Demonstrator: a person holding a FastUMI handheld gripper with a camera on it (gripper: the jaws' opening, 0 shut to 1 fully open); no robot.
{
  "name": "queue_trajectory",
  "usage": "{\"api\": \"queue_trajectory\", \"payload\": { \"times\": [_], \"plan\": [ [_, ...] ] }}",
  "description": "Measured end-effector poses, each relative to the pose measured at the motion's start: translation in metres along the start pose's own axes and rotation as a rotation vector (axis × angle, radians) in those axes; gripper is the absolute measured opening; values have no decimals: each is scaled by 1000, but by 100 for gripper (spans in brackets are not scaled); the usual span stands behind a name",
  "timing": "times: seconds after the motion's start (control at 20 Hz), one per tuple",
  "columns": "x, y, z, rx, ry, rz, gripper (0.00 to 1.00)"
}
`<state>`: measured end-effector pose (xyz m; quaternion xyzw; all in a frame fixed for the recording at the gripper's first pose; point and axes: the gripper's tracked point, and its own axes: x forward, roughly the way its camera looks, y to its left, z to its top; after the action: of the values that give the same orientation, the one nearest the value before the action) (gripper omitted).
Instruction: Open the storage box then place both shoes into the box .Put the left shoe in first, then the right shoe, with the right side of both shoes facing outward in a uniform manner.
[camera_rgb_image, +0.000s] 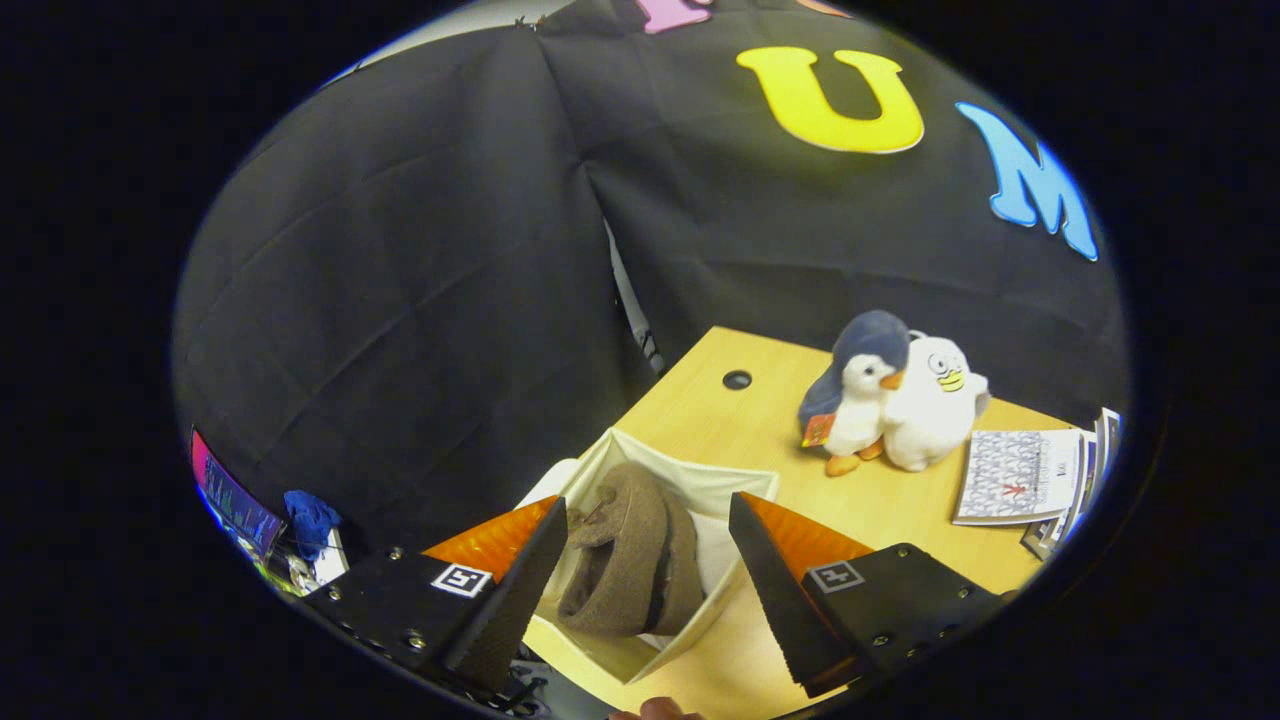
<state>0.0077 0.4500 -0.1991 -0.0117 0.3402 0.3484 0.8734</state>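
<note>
- Gripper view: the tool (648, 520) hangs above the table (890, 505) with its two fingers (520, 590) spread wide apart, nothing pressed between them.
- Below and between the fingers sits the storage box (700, 482), a white fabric box with its top open, at the near corner of the table.
- Inside the box lie the shoes (630, 565), brown felt-like slippers, packed close together on their sides. I cannot tell which one is the left and which the right.
- Beyond the box, farther along the table, two plush toys stand touching each other: a blue and white penguin (858, 395) and a white bird (935, 405).
- Beside the toys, a stack of printed booklets (1020, 475) lies flat.
- A small dark round hole (737, 379) is set in the tabletop beyond the box.
</note>
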Motion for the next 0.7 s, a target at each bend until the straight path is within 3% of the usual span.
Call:
{"api": "queue_trajectory", "payload": {
  "times": [0.2, 0.55, 0.7],
  "plan": [
    [-68, -69, 43, 20, -212, -149, 99],
    [-224, -202, 96, 54, -568, -545, 99],
    [-254, -230, 95, 98, -640, -611, 99]
  ]
}}
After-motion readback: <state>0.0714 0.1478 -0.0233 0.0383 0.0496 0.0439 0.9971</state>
